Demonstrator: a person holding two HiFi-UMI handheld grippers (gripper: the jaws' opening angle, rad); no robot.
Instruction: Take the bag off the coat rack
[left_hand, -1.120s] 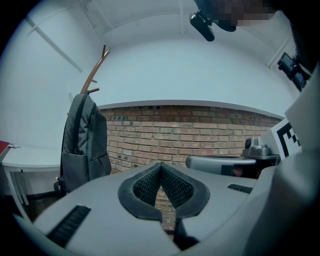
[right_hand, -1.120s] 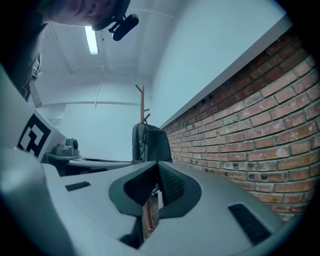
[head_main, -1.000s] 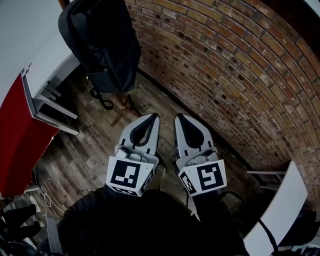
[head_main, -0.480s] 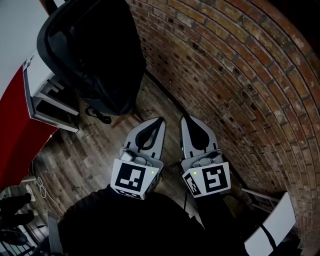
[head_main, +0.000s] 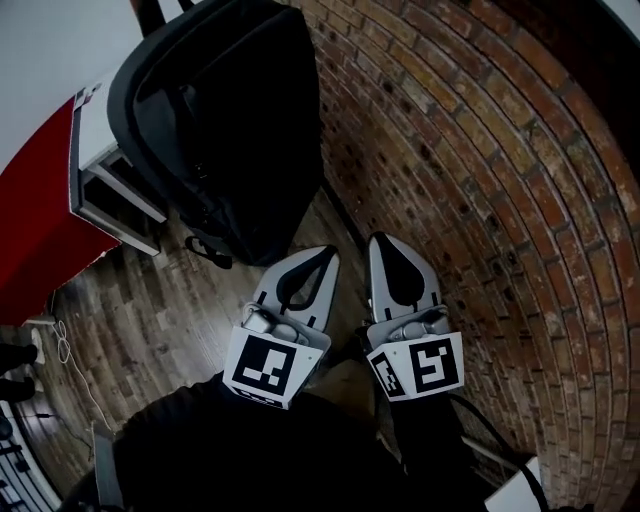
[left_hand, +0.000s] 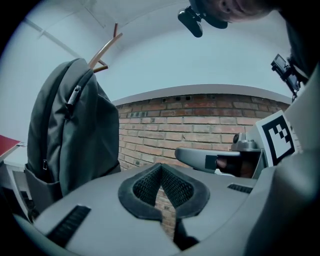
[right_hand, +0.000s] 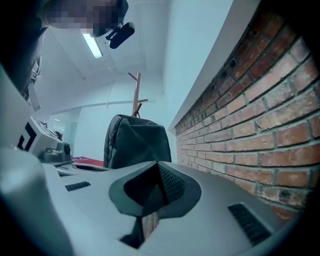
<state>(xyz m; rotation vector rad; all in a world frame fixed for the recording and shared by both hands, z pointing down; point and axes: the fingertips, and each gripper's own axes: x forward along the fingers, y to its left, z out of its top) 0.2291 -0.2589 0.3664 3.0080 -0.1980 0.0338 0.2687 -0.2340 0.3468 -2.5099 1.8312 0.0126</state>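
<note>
Left gripper (head_main: 322, 256) and right gripper (head_main: 386, 244): two in all, jaws pressed together on both, nothing between them, side by side near the backpack. One black backpack (head_main: 220, 120) hangs from one wooden coat rack (left_hand: 104, 49). A brick wall (head_main: 480, 150) is just right of the backpack.

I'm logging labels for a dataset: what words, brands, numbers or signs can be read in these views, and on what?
No readable text in any view.
Left gripper: black-and-white square marker, a pattern, not letters.
Right gripper: the same kind of marker, no letters.
Bag: no logo or label shows.
</note>
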